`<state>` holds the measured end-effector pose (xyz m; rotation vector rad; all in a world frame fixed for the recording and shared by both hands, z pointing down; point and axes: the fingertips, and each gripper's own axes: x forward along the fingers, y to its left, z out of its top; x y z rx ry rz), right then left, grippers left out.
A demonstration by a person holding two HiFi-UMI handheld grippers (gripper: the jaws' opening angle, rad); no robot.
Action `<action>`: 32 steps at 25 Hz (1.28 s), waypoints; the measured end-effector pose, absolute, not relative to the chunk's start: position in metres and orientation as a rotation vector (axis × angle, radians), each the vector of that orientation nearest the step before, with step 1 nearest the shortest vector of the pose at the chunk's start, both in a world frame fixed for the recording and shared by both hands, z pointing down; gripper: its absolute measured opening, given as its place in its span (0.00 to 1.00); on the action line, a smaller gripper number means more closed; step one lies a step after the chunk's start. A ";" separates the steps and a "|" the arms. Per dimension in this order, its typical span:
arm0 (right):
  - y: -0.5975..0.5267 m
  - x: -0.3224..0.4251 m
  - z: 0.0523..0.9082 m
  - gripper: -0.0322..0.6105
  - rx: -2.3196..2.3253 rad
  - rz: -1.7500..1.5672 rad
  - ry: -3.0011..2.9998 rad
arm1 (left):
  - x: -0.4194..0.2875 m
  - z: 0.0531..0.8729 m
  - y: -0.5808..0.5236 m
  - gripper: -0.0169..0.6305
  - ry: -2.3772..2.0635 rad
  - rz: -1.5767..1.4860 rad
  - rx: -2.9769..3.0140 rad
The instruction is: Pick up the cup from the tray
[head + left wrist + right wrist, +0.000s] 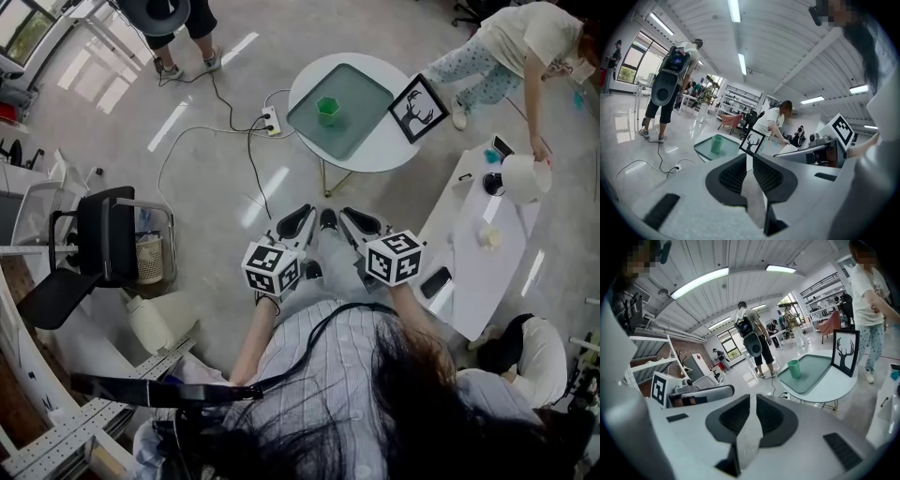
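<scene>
At the far left of the head view a black office chair (98,246) stands on the grey floor (211,202), with a pale basket (150,257) just beside it. A white power strip (272,120) lies on the floor close to the left edge of the round white bench (375,157). On that bench lies a rectangular green tray (361,105). The small green plastic cup (327,111) stands upright on the tray, toward its left side, with nothing touching it. A black-framed picture of a deer's head (418,107) stands just beside the tray's right edge, near the rim of the bench.

Both grippers are held low and close to the person's body, side by side and well apart from the bench. The left gripper (302,216) points toward the bench. Its own view shows the two dark ribbed pads clenched together with nothing between them, and the cup on the tray lies far ahead, a little to the left. The right gripper (354,217), just beside it, is likewise clenched and empty in its own view, with the cup and tray ahead and to the right.

Further right, a long white table (469,281) carries a black phone (436,281) and a few small things too small to make out. A person in a pale top (525,42) bends over its far end.
</scene>
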<state>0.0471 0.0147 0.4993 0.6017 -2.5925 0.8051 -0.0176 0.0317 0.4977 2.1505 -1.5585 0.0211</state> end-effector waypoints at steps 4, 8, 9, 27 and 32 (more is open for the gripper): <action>-0.006 0.035 0.505 0.14 0.599 0.821 -2.589 | -0.033 0.504 0.014 0.08 -1.561 0.032 2.133; -0.038 0.026 0.511 0.14 0.627 0.839 -2.586 | -0.047 0.506 -0.009 0.08 -1.570 0.048 2.138; -0.048 0.023 0.512 0.14 0.634 0.841 -2.585 | -0.052 0.508 -0.016 0.08 -1.573 0.052 2.136; -0.175 -0.006 0.536 0.14 0.662 0.925 -2.546 | -0.067 0.552 -0.151 0.17 -1.378 0.380 2.189; -0.180 -0.003 0.536 0.14 0.653 0.918 -2.541 | -0.062 0.569 -0.170 0.30 -1.338 0.424 2.177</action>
